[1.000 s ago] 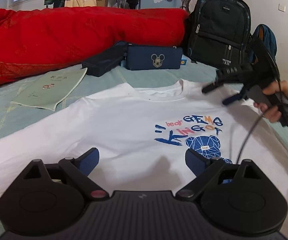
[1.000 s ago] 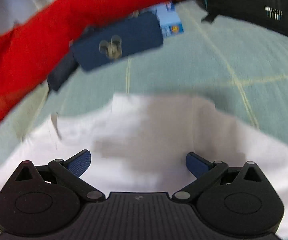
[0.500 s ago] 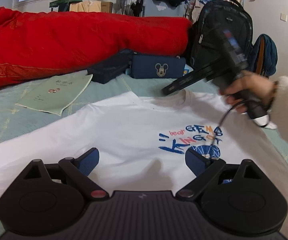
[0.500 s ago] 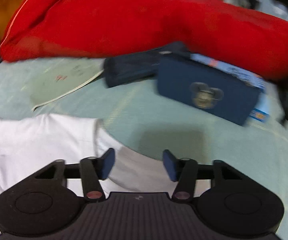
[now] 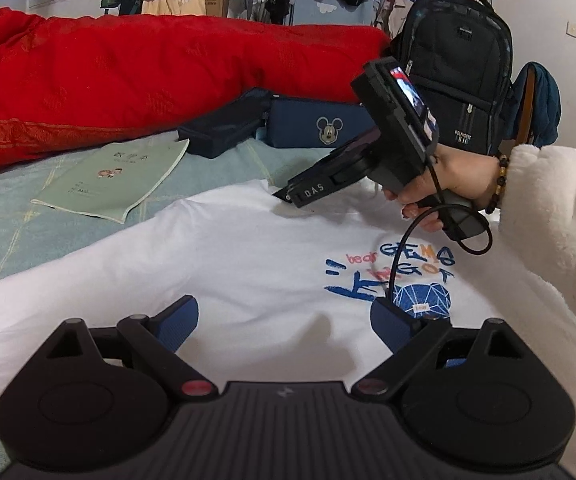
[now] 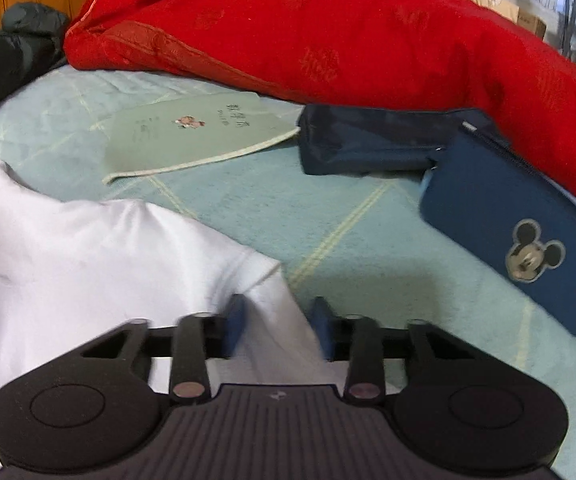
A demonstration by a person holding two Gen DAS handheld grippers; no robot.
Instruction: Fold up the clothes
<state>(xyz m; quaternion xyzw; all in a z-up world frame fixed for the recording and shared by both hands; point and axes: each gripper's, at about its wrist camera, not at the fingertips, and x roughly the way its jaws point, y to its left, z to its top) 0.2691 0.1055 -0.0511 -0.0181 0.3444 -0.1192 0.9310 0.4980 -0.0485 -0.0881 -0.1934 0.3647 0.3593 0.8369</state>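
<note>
A white T-shirt point(image 5: 248, 264) with a blue and orange bear print lies flat on the pale green bed sheet point(image 5: 8, 220). My left gripper point(image 5: 284, 316) hovers open over its lower part, with nothing between its fingers. A person's hand point(image 5: 460, 176) in a fluffy white sleeve holds my right gripper point(image 5: 288, 196) tip-down at the shirt's far shoulder beside the collar. In the right wrist view the right gripper point(image 6: 278, 324) has its jaws closing, and the corner of the T-shirt point(image 6: 88, 260) sits between the blue pads, which still stand a little apart.
Behind the shirt lie a green booklet point(image 5: 116, 176), a dark case point(image 5: 224, 132) and a navy pouch with a mouse picture point(image 5: 320, 128). A red quilt point(image 5: 128, 80) runs along the back. A black backpack point(image 5: 456, 60) stands at the far right.
The right gripper swept left from the shirt's right side to the far shoulder, rolled level, and its jaws narrowed from wide open around the shirt's corner. The left gripper stayed put.
</note>
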